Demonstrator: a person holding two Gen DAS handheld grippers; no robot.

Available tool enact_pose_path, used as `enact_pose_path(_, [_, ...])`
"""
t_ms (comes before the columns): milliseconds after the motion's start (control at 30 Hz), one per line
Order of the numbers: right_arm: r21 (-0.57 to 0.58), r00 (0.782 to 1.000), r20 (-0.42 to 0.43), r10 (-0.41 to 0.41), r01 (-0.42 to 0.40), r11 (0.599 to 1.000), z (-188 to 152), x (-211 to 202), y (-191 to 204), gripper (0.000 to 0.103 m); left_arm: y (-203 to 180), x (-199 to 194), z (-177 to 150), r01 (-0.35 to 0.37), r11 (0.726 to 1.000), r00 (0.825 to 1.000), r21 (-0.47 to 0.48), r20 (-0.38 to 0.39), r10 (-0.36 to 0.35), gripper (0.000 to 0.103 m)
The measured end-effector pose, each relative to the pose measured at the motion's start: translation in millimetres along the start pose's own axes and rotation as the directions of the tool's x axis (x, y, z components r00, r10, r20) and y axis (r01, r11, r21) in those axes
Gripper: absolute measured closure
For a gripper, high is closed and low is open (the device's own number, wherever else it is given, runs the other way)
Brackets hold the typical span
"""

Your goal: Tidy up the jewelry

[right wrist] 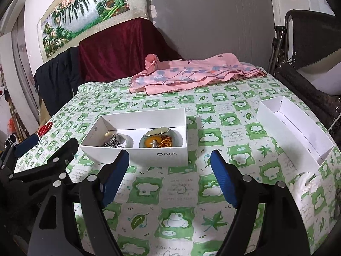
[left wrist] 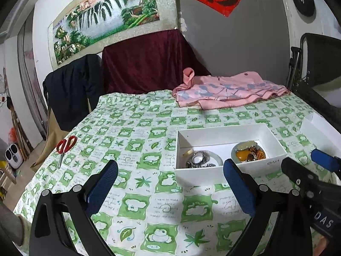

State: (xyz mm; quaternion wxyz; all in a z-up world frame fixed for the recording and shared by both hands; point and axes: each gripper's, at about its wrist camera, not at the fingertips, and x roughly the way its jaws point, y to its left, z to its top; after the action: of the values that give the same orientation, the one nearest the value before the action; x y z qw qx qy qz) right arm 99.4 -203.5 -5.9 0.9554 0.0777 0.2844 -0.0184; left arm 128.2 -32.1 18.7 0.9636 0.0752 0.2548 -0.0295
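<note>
White cardboard forms the open rectangular box (right wrist: 136,149) holding the jewelry, and it sits on the green-and-white checked tablecloth (right wrist: 181,192) just ahead of my two claws. Inside it are two small round dishes: the left dish (left wrist: 204,160) carries silver-coloured pieces, a ring and chain among them, and the right dish (left wrist: 248,151) carries amber-orange stones and a string of golden-brown beads. A small pale oval piece (right wrist: 108,134) lies on the box floor beside the silver dish. My left claw (left wrist: 170,187) hangs released above the cloth, blue pads spread wide with nothing between them, its right finger just in front of the box's near wall. My right claw (right wrist: 170,181) is likewise spread and bare, to the right of the box's near corner. A second white box tray (right wrist: 298,128) lies well apart at the right edge. Red-handled scissors (left wrist: 65,147) rest near the left edge, and a pink flowered cloth (left wrist: 230,91) lies crumpled at the far side.
</note>
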Motion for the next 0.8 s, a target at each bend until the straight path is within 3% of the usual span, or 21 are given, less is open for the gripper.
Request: enact_pose_path(800, [0.006,0.999,-0.032,-0.007,0.007,1.000,-1.1,5.7,-0.9,0.028,0.9,6.4,1.4,0.015,1.000,0.999,-0.009,-0.036,-0.015,0.006])
